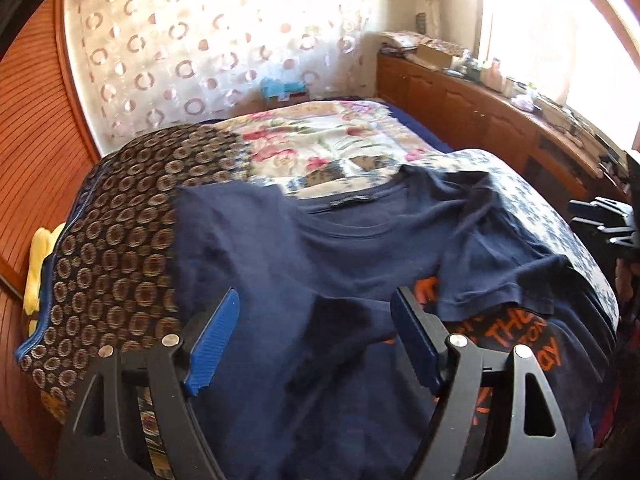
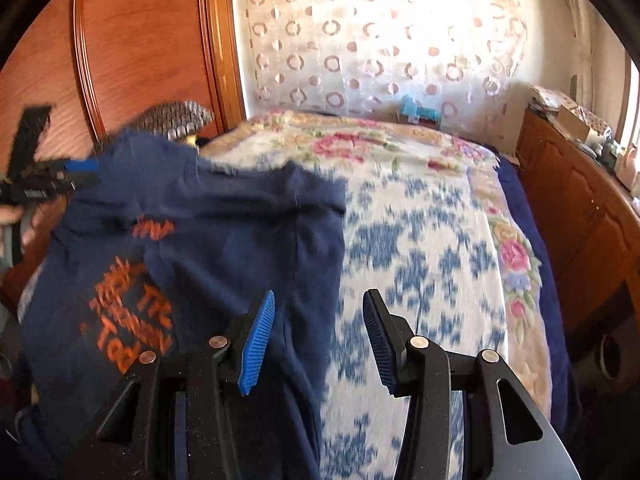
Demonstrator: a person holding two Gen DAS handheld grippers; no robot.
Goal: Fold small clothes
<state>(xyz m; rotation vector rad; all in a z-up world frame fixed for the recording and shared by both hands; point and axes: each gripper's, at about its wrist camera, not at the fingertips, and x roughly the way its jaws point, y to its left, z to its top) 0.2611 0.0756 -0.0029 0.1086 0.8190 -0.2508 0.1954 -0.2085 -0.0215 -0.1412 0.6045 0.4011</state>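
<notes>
Navy t-shirt [image 1: 304, 248] part-folded on floral bedspread [image 2: 420, 240], orange print showing, left gripper [image 1: 316, 308] spread wide above it, right gripper [image 2: 318, 312] parted, nothing pinched.

- The T-shirt [image 1: 304, 248] lay spread on the bed [image 1: 340, 136], in the lower middle of the left wrist view.
- A patterned cover [image 1: 120, 220] lay left of it.
- A cabinet [image 1: 480, 116] stood along the bed's right side.
- A curtain [image 1: 208, 52] hung behind the bed.
</notes>
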